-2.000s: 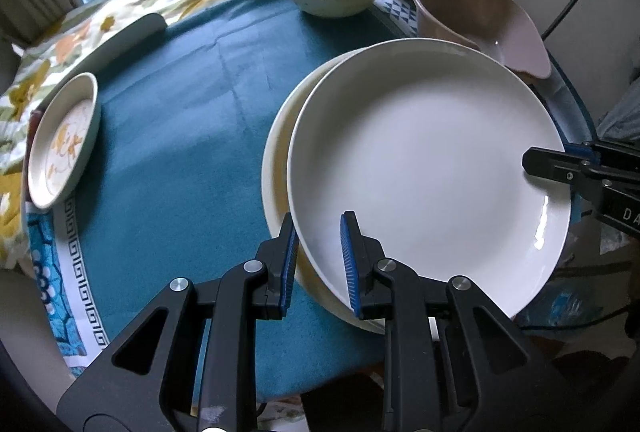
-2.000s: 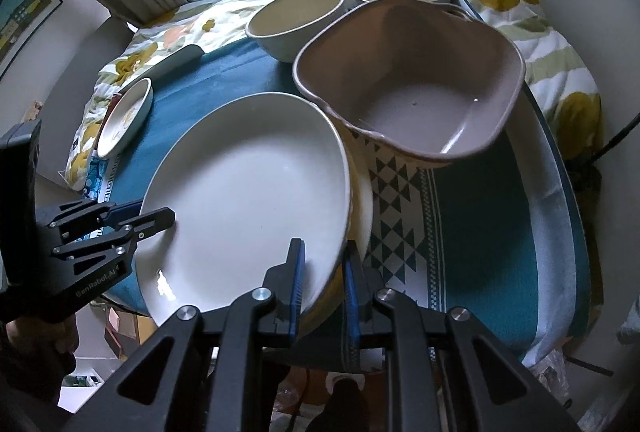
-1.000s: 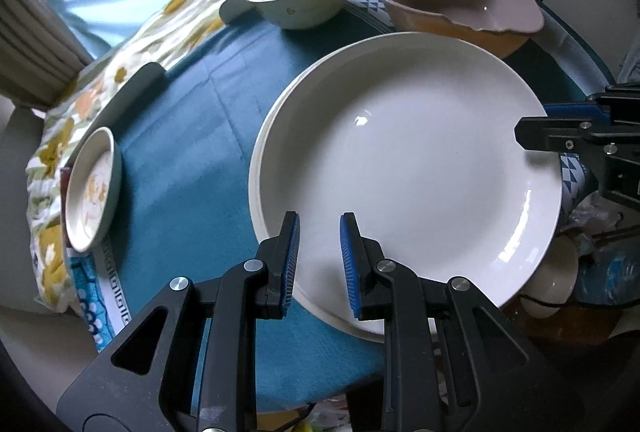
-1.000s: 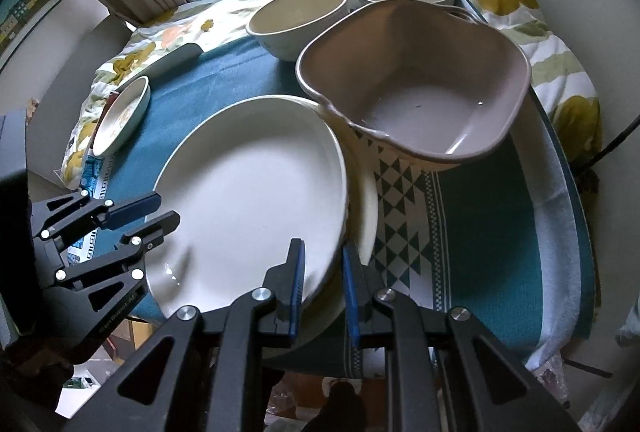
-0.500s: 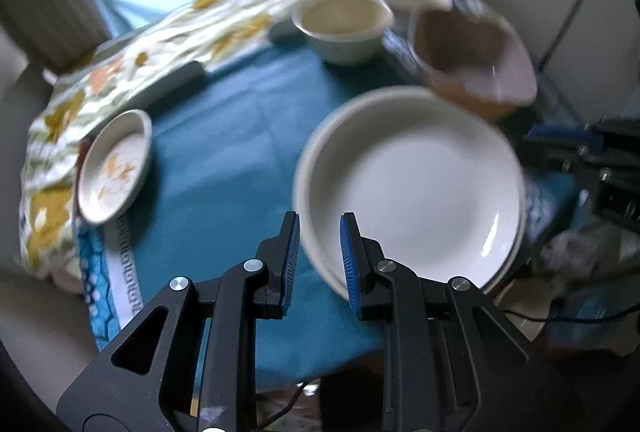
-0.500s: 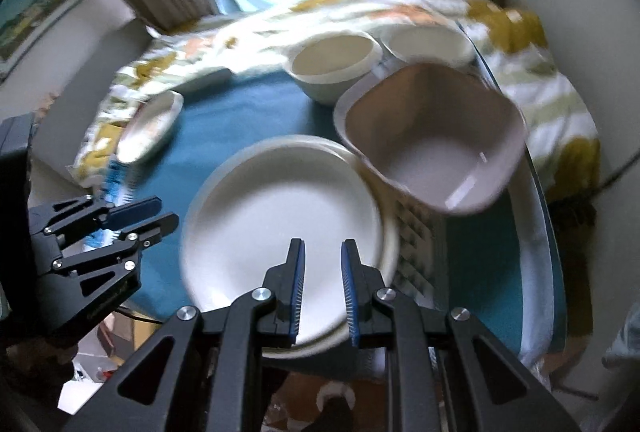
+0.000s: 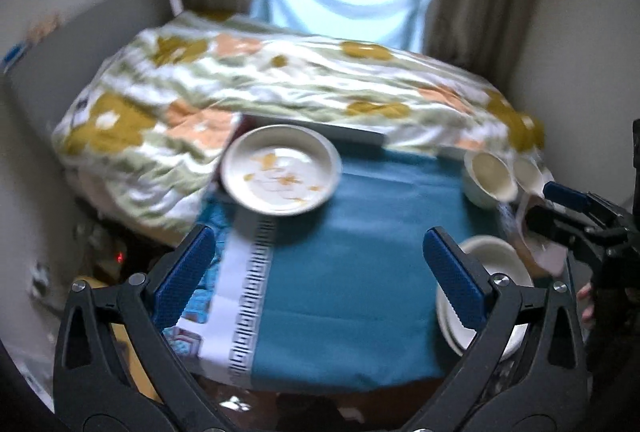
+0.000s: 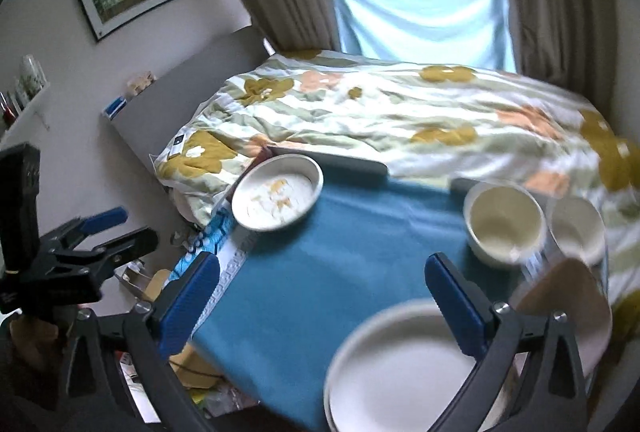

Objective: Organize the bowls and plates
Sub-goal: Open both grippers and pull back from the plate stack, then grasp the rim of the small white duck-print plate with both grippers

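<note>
Over the teal cloth (image 7: 352, 272) on the bench, both tools hang above the crockery, and nothing is in either one. The left tool (image 7: 320, 268) has its blue pads flung wide, jaws opening, only bare cloth showing through the gap; the small patterned dish (image 7: 280, 168) lies beyond it, toward the flowered bedspread (image 7: 280, 84), just past the left pad and well clear of it. The stacked white plates (image 7: 480, 316) sit low at the right of that view, partly hidden behind the left tool's right finger, not gripped. In the right wrist view, the right tool (image 8: 320, 292) is the same story: jaws opening, spread to their widest, nothing between the pads but cloth. The stacked white plates (image 8: 400, 364) lie near the bench's front edge, directly below and partly behind this tool's right finger; I can't tell whether anything touches, the picture is smeared there. The patterned dish (image 8: 276, 192) sits far across, off beyond the left pad, near the bedspread (image 8: 400, 112). Two cream bowls stand side by side at the far right: the bigger bowl (image 8: 504, 224) and the smaller bowl (image 8: 576, 228), apparently touching. The brownish basin (image 8: 568, 304) is close beside the plates, right of the right finger. The left tool (image 8: 100, 232) shows at the left edge of this view.
</note>
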